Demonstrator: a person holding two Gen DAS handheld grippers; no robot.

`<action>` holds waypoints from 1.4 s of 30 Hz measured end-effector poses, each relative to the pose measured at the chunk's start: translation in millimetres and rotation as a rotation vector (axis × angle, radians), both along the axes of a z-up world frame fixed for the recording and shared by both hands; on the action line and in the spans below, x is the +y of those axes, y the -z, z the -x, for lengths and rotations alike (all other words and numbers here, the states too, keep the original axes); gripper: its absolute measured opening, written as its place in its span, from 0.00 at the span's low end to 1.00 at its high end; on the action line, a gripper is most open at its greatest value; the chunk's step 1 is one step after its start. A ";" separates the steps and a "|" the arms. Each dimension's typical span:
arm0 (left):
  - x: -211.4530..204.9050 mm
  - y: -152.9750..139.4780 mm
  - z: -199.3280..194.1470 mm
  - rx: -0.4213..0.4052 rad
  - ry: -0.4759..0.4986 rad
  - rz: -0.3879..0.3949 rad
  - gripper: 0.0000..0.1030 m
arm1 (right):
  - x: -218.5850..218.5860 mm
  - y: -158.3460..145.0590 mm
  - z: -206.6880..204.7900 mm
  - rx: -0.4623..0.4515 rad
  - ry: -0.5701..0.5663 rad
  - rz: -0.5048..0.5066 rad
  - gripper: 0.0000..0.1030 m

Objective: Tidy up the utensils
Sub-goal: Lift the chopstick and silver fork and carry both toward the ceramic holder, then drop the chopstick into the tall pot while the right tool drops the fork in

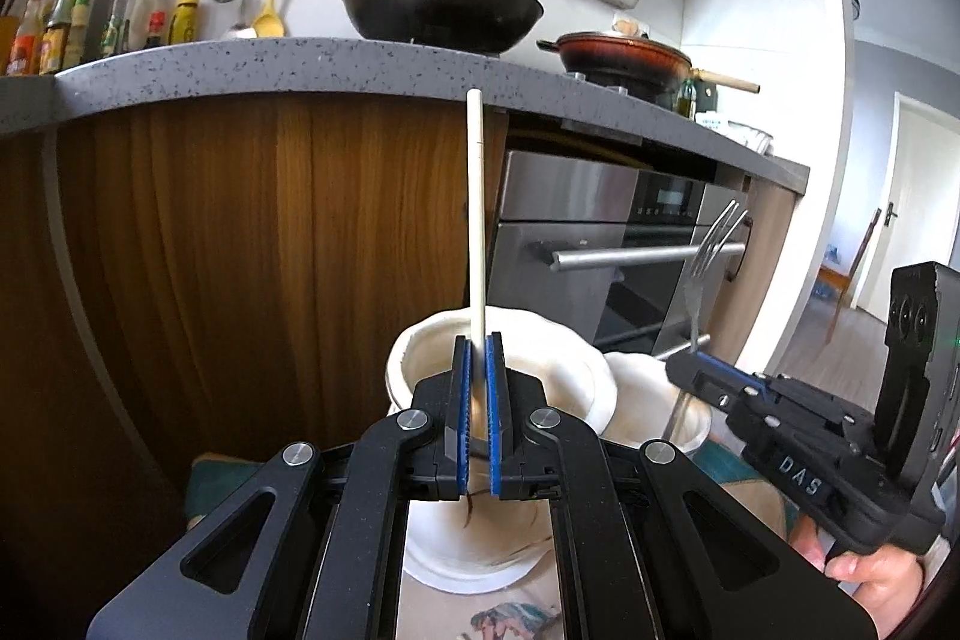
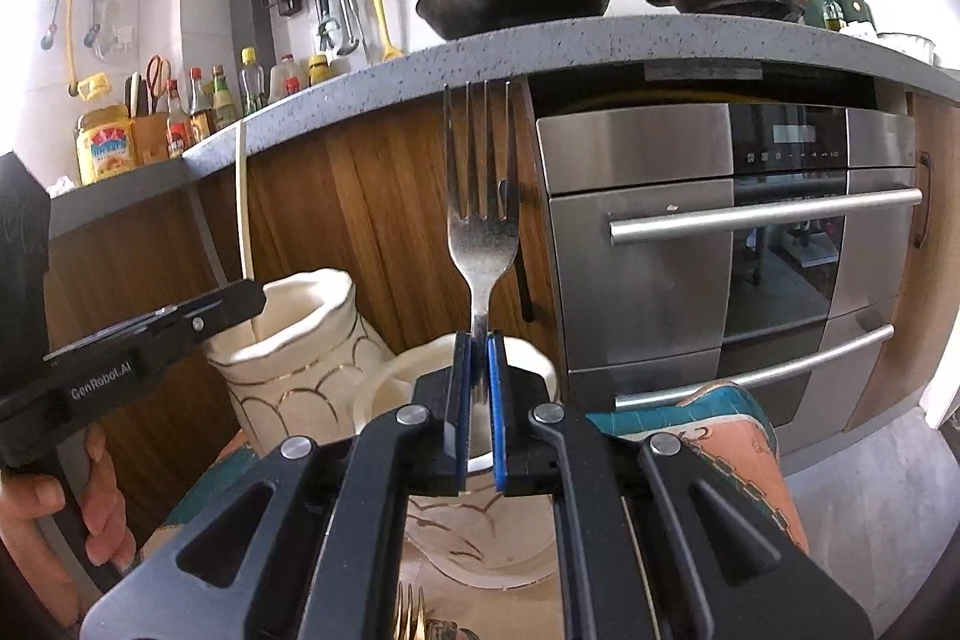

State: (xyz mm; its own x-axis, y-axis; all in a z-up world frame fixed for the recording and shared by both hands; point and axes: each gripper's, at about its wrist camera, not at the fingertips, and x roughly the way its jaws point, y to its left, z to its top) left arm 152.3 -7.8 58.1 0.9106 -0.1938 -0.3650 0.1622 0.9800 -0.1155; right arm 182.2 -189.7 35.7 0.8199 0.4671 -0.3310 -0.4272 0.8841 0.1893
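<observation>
Left gripper (image 1: 478,376): blue pads clamped on a cream chopstick (image 1: 476,214); the stick stands nearly upright between the pads, its free end up against the countertop edge; seen from the right wrist the same gripper (image 2: 249,295) reaches in from the left, above the tall vase, with the chopstick (image 2: 241,196) rising from its tip
Right gripper (image 2: 478,376): pads pinched on the neck of a steel fork (image 2: 482,196); tines point up, handle end hidden below the pads; in the left wrist view it (image 1: 699,361) comes in from the right with the fork (image 1: 711,250) tilted slightly right
Tall vase (image 2: 300,340): cream ceramic with gold scallop lines and a wavy rim; stands left of the second vessel, touching or just beside it; in the left view its mouth (image 1: 540,334) lies right under the left gripper's tips
Second vessel (image 2: 384,382): cream, round-mouthed, lower; sits directly beneath the right gripper's pads; in the left view it (image 1: 636,388) is right of the tall vase
Hands: left hand (image 2: 72,514) wraps its gripper's handle; right hand's fingers (image 1: 864,574) show under the other handle
Table surface (image 2: 744,436): patterned cloth in teal and salmon under both vessels
Bottom edge: gold fork tines (image 2: 410,613) lie on the cloth near the camera
Background: speckled grey countertop (image 1: 300,64); black wok (image 1: 441,7); red-brown pan (image 1: 624,58); steel oven (image 2: 732,244); sauce bottles (image 1: 66,22)
</observation>
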 end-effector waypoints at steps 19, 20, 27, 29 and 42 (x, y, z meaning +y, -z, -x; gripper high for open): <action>10.4 -14.2 9.7 -0.023 -0.073 -0.017 0.32 | 2.9 2.6 -1.4 0.008 0.012 0.034 0.06; 10.5 -15.1 10.2 -0.024 -0.073 -0.017 0.33 | 2.6 2.8 -1.3 0.008 0.014 0.035 0.06; 15.7 -21.4 13.7 -0.041 -0.101 -0.021 0.49 | -3.0 -1.0 3.3 -0.013 0.042 0.017 0.40; 17.9 -23.0 16.3 -0.042 -0.116 -0.023 0.62 | -6.2 -2.9 7.5 -0.017 0.054 0.012 0.50; 33.6 -40.1 66.5 -0.058 -0.181 -0.014 0.89 | -31.8 -9.6 61.2 -0.021 0.078 -0.075 0.95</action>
